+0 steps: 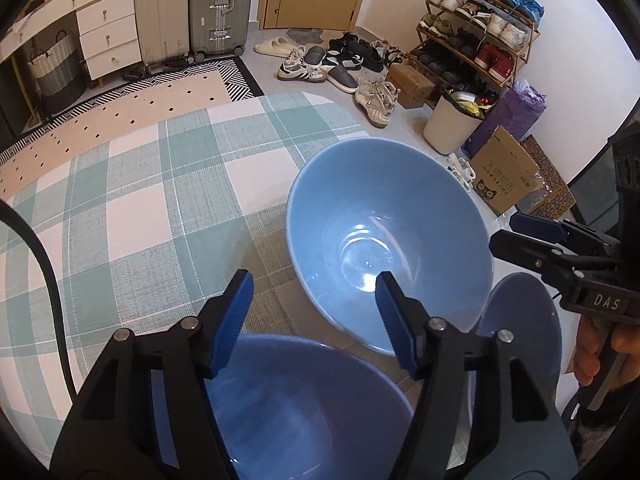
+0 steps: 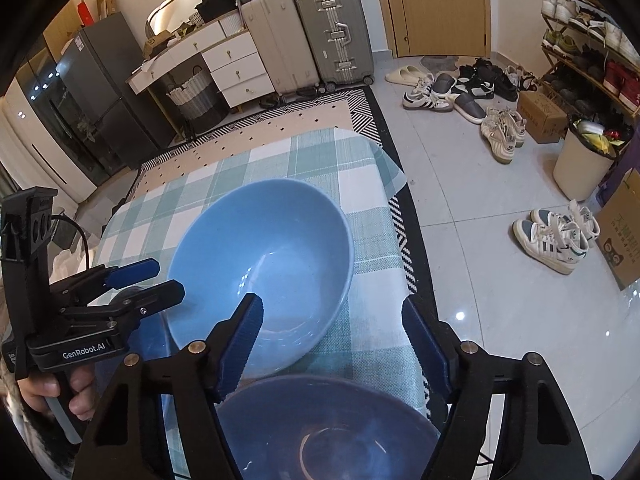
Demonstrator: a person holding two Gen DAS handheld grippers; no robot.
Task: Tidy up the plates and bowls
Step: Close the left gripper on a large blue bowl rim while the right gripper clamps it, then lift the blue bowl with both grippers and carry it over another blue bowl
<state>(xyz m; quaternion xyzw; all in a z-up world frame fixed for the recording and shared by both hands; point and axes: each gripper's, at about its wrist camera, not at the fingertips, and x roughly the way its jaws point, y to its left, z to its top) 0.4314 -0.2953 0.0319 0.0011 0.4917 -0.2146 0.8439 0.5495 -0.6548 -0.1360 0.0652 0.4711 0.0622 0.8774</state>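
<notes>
A light blue bowl (image 1: 384,240) (image 2: 264,256) stands upright on the table with the green and white checked cloth (image 1: 140,184) (image 2: 360,168). Just nearer than it, a deeper blue bowl (image 1: 304,408) lies under my left gripper (image 1: 316,312) (image 2: 164,278). Its jaws stand apart above that bowl's far rim, and the pads (image 1: 236,312) press on nothing. A dark blue plate (image 2: 328,428) (image 1: 520,320) sits at the table's near right. My right gripper (image 2: 334,340) (image 1: 505,234) hovers over the plate's far edge with its jaws wide and nothing gripped.
The table's right edge drops to a tiled floor with loose shoes (image 2: 500,132), a white bin (image 1: 452,124) (image 2: 584,164), cardboard boxes (image 1: 504,176) and a shoe rack (image 1: 480,32). Suitcases (image 2: 336,28) and a drawer unit (image 2: 236,64) stand beyond the patterned rug (image 1: 168,92).
</notes>
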